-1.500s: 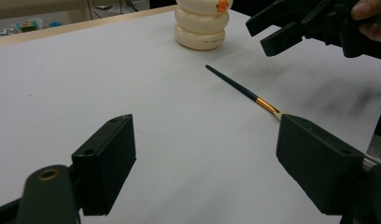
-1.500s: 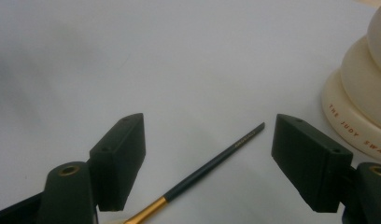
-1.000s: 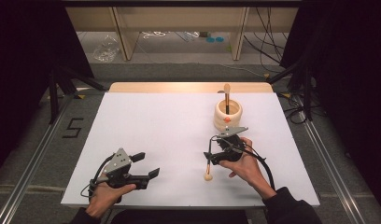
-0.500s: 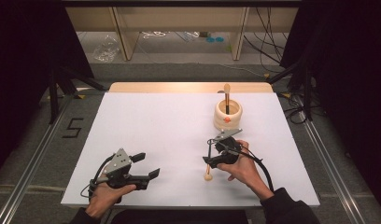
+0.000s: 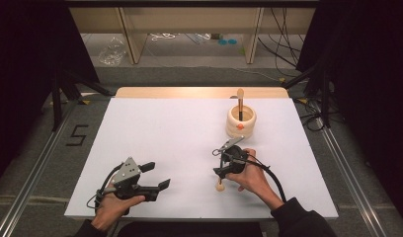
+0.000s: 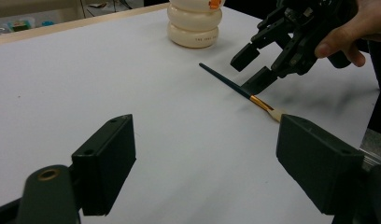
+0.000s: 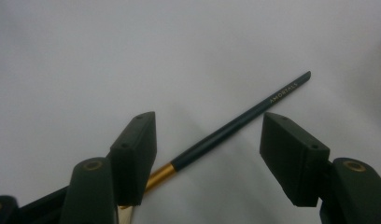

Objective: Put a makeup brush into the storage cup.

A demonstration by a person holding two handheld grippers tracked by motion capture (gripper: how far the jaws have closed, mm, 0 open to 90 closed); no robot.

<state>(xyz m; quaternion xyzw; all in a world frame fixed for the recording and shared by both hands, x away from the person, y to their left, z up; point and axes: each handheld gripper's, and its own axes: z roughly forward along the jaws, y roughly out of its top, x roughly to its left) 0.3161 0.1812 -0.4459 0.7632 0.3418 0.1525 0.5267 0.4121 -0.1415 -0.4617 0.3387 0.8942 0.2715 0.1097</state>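
From the high view, the right hand-held gripper (image 5: pixel 222 167) hangs nose-down over a makeup brush (image 5: pixel 220 183) that lies flat on the white desk (image 5: pixel 155 128), near the front edge and well short of the cream ringed holder (image 5: pixel 241 122), where a second brush (image 5: pixel 240 102) already stands upright. The left hand-held gripper (image 5: pixel 157 177) rests low at the front left, well apart from the work, its jaws apart and holding nothing. In the left gripper view, the brush (image 6: pixel 237 89) runs as a thin dark handle with a gold ferrule toward a pale tip, and the right hand-held gripper (image 6: pixel 254 67) stands just above it with its jaws spread, one jaw almost on the handle; the holder (image 6: pixel 194 23) sits beyond, at the top of the frame. In the right gripper view, the jaws stand open on either side of the brush (image 7: pixel 240 121), which crosses the gap on a slant, and nothing is clamped yet. The step in hand looks to be the pickup, likely to put this brush in the holder too. To do it well, the gripper should probably turn so the handle lies square across the pads, come down until the jaw tips nearly meet the desk, and close on the dark handle just above the ferrule; a slanted bite on so thin a shaft could let it roll or swing out.
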